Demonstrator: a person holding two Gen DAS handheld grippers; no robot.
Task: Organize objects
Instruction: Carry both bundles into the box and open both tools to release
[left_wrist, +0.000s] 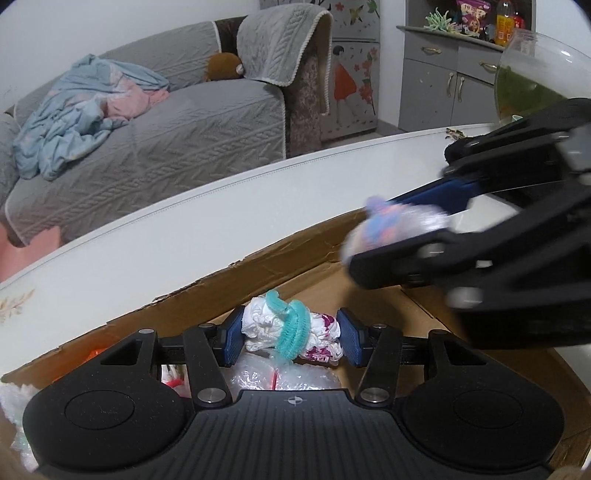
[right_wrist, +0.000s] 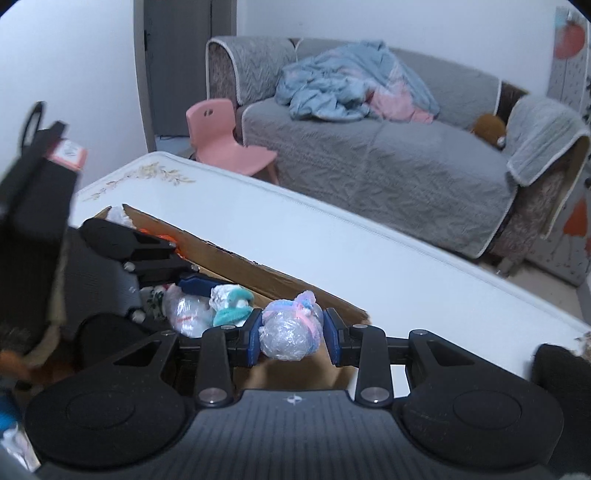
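My left gripper (left_wrist: 290, 338) is shut on a white and magenta cloth bundle (left_wrist: 266, 326) tied with a teal fuzzy band (left_wrist: 295, 328), held over the open cardboard box (left_wrist: 258, 262). My right gripper (right_wrist: 293, 334) is shut on a clear plastic bundle (right_wrist: 286, 334) tied with a pink and blue band, at the box's right end. In the left wrist view the right gripper (left_wrist: 399, 221) enters from the right with that bundle (left_wrist: 384, 225), blurred. The left gripper (right_wrist: 207, 286) and its bundle (right_wrist: 231, 304) show in the right wrist view.
The box lies on a white table (right_wrist: 332, 251) with a floral print. Another plastic-wrapped bundle (left_wrist: 280, 373) and orange items (right_wrist: 166, 234) lie in the box. A glass bowl (left_wrist: 532, 81) stands at the table's far right. A grey sofa (right_wrist: 388, 173) and pink chair (right_wrist: 225, 144) stand beyond.
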